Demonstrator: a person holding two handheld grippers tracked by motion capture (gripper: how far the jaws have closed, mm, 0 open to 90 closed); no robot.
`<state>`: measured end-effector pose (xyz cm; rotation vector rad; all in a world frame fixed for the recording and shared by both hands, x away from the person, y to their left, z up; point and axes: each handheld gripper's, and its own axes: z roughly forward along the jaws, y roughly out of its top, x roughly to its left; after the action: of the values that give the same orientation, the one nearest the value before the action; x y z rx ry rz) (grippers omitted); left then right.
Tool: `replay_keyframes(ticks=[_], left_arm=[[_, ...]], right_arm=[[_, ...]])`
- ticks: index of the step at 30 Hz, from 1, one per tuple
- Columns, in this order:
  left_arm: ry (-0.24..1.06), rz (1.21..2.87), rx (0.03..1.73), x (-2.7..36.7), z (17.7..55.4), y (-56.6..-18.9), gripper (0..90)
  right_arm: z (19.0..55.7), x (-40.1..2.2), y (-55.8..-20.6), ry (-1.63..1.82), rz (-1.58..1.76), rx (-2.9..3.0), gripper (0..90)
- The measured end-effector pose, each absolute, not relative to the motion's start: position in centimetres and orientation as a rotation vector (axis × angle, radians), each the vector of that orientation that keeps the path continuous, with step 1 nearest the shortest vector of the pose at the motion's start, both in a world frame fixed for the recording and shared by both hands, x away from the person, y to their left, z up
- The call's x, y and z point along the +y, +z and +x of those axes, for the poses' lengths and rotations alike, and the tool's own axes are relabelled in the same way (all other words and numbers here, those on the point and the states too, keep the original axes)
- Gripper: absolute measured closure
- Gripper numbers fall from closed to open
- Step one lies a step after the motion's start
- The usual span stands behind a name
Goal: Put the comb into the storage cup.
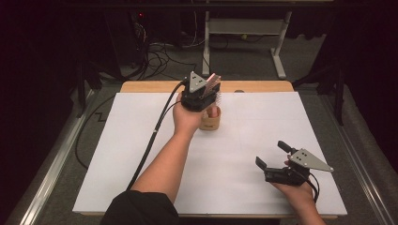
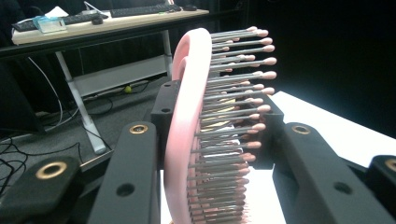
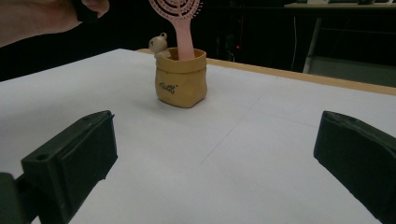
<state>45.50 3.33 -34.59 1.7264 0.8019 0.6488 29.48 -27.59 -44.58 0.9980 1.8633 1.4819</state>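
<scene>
The left gripper [image 1: 209, 89] is clamped on the head of the pink hairbrush [image 2: 196, 126], bristles between its jaws, and the handle below the fingers already stands inside the small yellow holder [image 3: 180, 77]. Placing looks nearly done; what's left is letting go and backing off. The right gripper [image 1: 274, 158] rests well apart on the white table [image 1: 244, 140], jaws spread wide, holding nothing

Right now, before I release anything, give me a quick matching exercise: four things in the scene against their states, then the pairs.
Things:
1. left gripper
2. right gripper
3. pink hairbrush
4. yellow pot

States:
A. stands on the white table, handle inside it
B. open, holding nothing
C. clamped at its head
D. shut on the brush

Pairs: 1-D, 2-B, 3-C, 4-A
</scene>
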Motion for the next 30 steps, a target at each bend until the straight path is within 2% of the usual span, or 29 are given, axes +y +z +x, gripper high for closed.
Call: replay_keyframes(ticks=[30], left_arm=[[0.619, 1.74, 0.834, 4.3, 46.3, -35.6, 62.0]], right_arm=[[29.4, -27.5, -44.6, 1.484, 0.997, 1.861, 0.0]])
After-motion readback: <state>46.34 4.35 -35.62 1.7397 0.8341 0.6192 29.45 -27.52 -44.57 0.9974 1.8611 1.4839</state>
